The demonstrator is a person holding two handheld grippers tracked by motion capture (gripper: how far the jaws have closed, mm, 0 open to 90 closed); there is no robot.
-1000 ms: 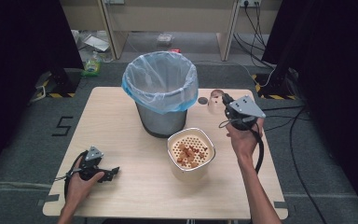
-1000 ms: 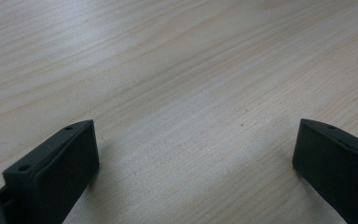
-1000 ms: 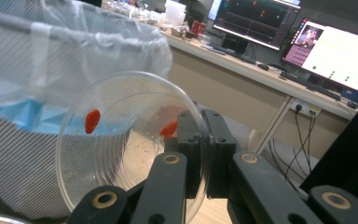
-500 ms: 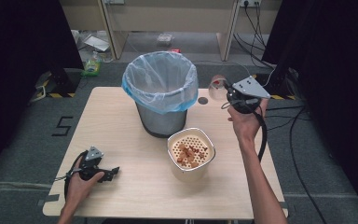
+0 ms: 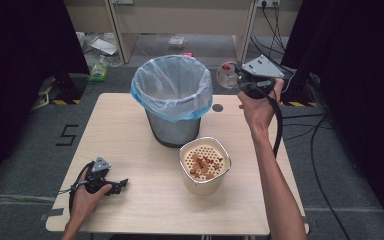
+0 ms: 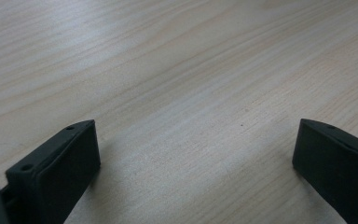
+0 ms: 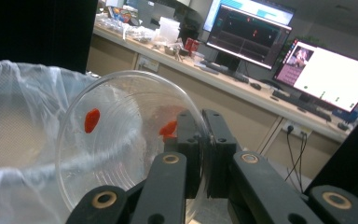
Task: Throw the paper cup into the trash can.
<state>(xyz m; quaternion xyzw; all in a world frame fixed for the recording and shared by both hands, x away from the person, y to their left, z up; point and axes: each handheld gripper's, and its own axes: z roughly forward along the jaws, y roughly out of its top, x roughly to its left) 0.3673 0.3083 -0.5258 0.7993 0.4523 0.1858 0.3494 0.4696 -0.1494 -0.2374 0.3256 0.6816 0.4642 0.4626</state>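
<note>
Moved since a second ago: the right gripper [image 5: 240,80] has risen from beside the bin [image 5: 172,102] and carried its clear cup [image 5: 226,74] up and back, now past the table's [image 5: 145,200] far edge, just right of the bin's rim; the left gripper [image 5: 114,185] has stayed put.

High view, right hand: raised high, cup tipped on its side with its mouth facing left toward the bin.

High view, table: a white strainer pot [image 5: 205,166] holding reddish-brown pieces stands in front of the bin; the left gripper rests on the wood near the front left corner.

Left gripper view: jaws wide apart, nothing between them, bare table [image 6: 182,93] under them.

Right gripper view: jaws pressed together on the wall of the clear cup [image 7: 126,140]; two red bits cling inside; the blue bin liner [image 7: 18,121] lies behind and below.

Step in hand: likely emptying the cup into the bin.

Next move calls for: bringing the mouth over the liner's opening and tipping further or shaking, since the bits look stuck.
</note>
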